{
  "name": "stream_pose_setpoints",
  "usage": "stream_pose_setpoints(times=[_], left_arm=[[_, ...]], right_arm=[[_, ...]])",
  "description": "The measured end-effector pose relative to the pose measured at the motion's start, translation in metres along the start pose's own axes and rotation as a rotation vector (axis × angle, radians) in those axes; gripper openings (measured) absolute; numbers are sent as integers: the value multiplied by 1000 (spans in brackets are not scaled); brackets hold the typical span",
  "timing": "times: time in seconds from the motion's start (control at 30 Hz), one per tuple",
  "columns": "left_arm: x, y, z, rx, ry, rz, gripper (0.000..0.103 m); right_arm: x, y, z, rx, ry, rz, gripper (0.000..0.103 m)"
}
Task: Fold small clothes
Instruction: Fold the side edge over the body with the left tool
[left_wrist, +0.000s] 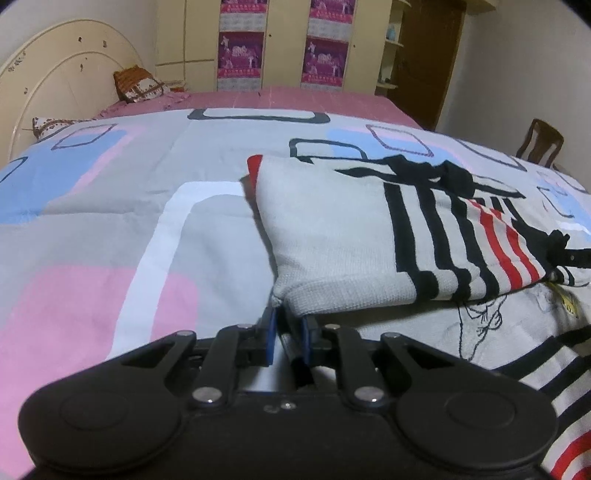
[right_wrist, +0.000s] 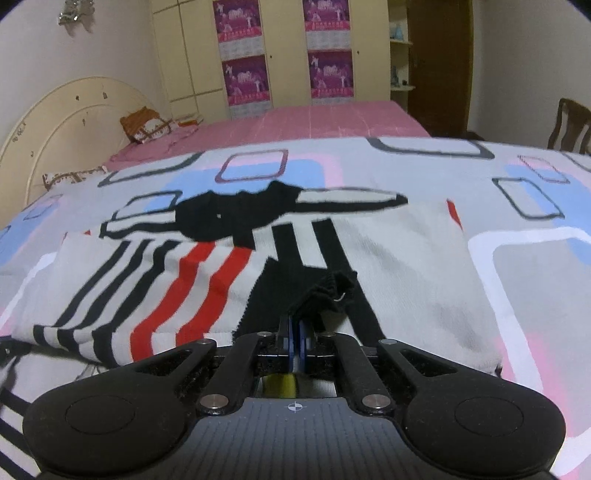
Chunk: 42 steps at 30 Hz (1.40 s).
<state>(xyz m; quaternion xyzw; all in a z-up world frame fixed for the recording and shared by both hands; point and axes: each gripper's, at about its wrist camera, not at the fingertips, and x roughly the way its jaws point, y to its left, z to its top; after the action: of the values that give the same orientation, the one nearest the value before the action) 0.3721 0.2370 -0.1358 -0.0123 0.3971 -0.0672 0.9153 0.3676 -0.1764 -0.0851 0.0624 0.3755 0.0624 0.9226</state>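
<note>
A small grey knit sweater (left_wrist: 332, 236) with black and red stripes lies partly folded on a patterned bedspread (left_wrist: 110, 221). My left gripper (left_wrist: 288, 317) is shut on the near grey corner of the folded layer. In the right wrist view the same sweater (right_wrist: 406, 266) shows its striped part and black collar. My right gripper (right_wrist: 295, 328) is shut on a black ribbed edge of the sweater (right_wrist: 332, 288), held just above the fabric.
The bedspread (right_wrist: 517, 266) covers the near bed. A pink bed (right_wrist: 314, 122) with pillows (right_wrist: 147, 125) and a cream headboard (right_wrist: 66, 122) lies behind. Wardrobes (right_wrist: 288, 48) stand at the back, and a wooden chair (right_wrist: 569, 122) at the right.
</note>
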Motion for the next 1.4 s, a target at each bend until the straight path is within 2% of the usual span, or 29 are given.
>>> stream_pose_setpoints(times=[0.07,0.1,0.17,0.2,0.23,0.27,0.3,0.33,0.4,0.47,0.5,0.53,0.57,0.6,0.7,0.77,0.87,1.0,1.03,1.07,1.1,1.13,1.2,1.27,1.3,1.4], left_arm=[[1,-1,2,12,11,-2,14],[1,-1,2,24,16,-3,18],[-6,1,1,45,26,-1,44],[-15,4,-1,42,21,11,69],[-30,8,-4,31,-22,20,72],[-43,11,-6,12,-72,11,71],[-52,12,-4,-23,-100,-8,65],[-55,10,-1,-52,-120,-30,57],[-51,-5,6,-71,-170,-75,56],[-29,-30,15,-13,-128,-100,57],[-14,-41,15,29,-86,-89,60],[3,-49,12,63,-32,-58,59],[13,-51,7,82,-16,-46,61],[13,-53,4,112,-40,-41,61],[10,-53,9,126,-22,-52,60],[6,-48,17,91,-36,-77,61],[14,-40,38,96,-75,-76,62],[46,-27,74,97,-101,-114,61],[59,-23,81,100,-92,-118,61],[73,-18,85,101,-67,-121,61],[90,-12,88,101,-23,-111,64],[101,-5,90,96,-14,-116,65],[101,2,95,85,-19,-141,64],[91,0,98,109,-52,-130,66],[88,1,99,117,-66,-131,71],[91,-4,102,106,-54,-165,70]], right_arm=[[4,0,0,2,14,3,2],[5,0,0,-3,21,0,2],[4,-1,2,-5,18,-13,3],[-2,-2,3,-9,-3,-29,9],[-11,-3,3,-23,-35,-45,27],[-21,-3,2,-42,-82,-68,30],[-29,-2,2,-60,-114,-71,30],[-32,0,2,-67,-114,-57,30],[-26,10,2,-83,-91,-10,30],[-15,23,-1,-108,-54,29,30],[-7,29,-4,-124,-28,28,30],[2,31,-8,-139,12,1,30],[10,30,-11,-149,48,-35,30],[10,27,-12,-143,38,-35,30],[5,24,-5,-136,56,-31,30],[-5,17,4,-83,-14,-15,30],[0,11,21,-52,-36,-15,30],[28,1,42,-9,-5,-45,30],[37,-5,42,-7,22,-79,30],[46,-8,40,-11,56,-148,30],[52,-17,38,15,61,-179,30],[51,-24,37,52,52,-165,30],[43,-21,40,46,44,-185,30],[29,-14,41,48,-21,-205,30],[26,-10,43,65,-43,-198,30],[28,18,52,105,-52,-139,30]])
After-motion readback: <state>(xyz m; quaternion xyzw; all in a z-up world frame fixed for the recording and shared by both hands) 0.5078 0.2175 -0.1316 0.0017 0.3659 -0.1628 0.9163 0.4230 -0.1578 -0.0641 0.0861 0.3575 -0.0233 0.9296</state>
